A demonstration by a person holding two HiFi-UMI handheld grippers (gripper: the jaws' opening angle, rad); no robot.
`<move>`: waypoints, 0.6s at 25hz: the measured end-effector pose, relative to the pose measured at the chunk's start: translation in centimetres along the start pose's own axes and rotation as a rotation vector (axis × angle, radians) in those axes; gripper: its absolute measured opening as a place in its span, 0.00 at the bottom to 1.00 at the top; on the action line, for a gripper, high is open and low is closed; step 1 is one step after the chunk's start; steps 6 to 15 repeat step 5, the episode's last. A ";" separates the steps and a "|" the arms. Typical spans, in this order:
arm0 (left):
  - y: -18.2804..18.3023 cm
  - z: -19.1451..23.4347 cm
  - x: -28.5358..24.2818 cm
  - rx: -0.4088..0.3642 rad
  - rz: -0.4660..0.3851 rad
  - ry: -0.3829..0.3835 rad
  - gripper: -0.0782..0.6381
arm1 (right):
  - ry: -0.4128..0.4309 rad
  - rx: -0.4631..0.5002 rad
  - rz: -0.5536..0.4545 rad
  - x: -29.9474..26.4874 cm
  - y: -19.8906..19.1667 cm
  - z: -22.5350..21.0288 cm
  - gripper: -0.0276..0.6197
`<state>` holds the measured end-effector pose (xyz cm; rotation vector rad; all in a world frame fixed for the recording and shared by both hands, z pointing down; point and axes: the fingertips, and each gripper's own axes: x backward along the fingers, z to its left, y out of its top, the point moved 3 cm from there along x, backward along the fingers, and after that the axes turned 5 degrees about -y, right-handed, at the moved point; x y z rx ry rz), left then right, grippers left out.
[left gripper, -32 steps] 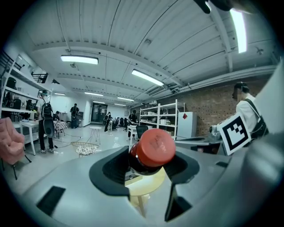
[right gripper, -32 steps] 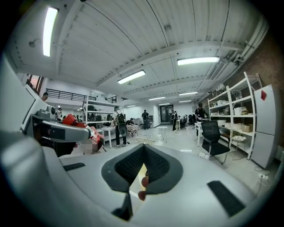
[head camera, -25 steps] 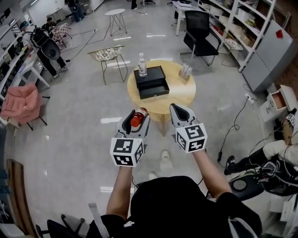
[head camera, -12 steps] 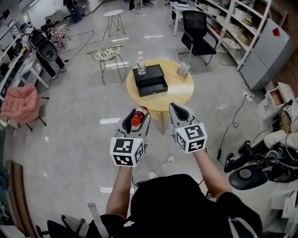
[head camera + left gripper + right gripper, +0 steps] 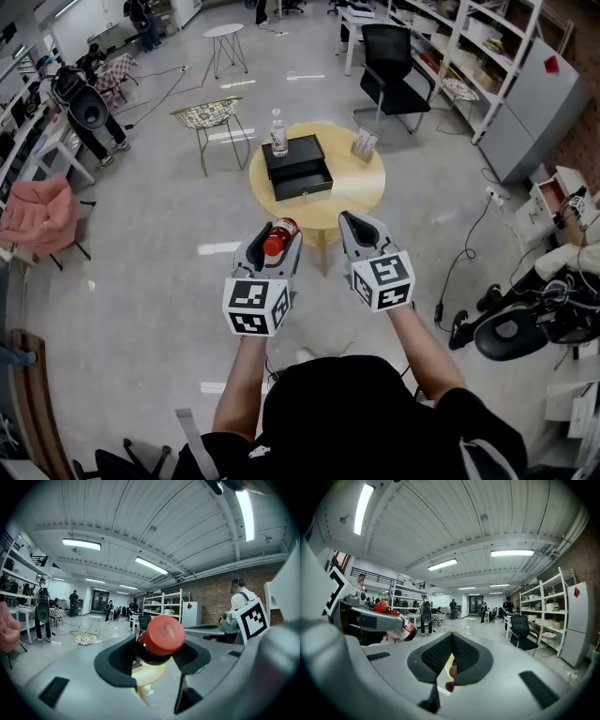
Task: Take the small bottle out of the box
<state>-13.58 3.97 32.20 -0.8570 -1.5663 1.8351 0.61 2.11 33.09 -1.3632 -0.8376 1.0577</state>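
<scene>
In the head view my left gripper (image 5: pixel 278 234) is shut on the small bottle (image 5: pixel 276 238), whose red cap and dark body sit between the jaws. In the left gripper view the cap of the bottle (image 5: pixel 162 636) fills the gap of the left gripper (image 5: pixel 154 660), held above the floor. My right gripper (image 5: pixel 356 225) is beside it, shut and empty; in the right gripper view its pads (image 5: pixel 451 660) meet, and the bottle (image 5: pixel 396 623) shows at the left. The black box (image 5: pixel 298 167) lies with its drawer open on the round wooden table (image 5: pixel 361 186) ahead, well beyond both grippers.
A clear water bottle (image 5: pixel 277 133) and a small card stand (image 5: pixel 364 143) share the table. A wire chair (image 5: pixel 208 112), a black office chair (image 5: pixel 389 61), shelving (image 5: pixel 487 56) and a pink chair (image 5: pixel 37 211) ring it. A seated person (image 5: pixel 553 300) is at the right.
The table and box have drifted slightly farther off and up in the head view. Both grippers hold the same pose, the left one still gripping the bottle.
</scene>
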 end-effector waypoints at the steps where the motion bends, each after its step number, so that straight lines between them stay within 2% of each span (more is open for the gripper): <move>1: 0.1 -0.1 -0.2 -0.001 -0.001 -0.001 0.43 | -0.001 0.000 0.001 0.0 0.0 -0.2 0.05; 15: 0.2 -0.3 -1.2 -0.005 -0.004 -0.012 0.43 | -0.004 -0.004 0.007 -0.4 -0.4 -0.9 0.05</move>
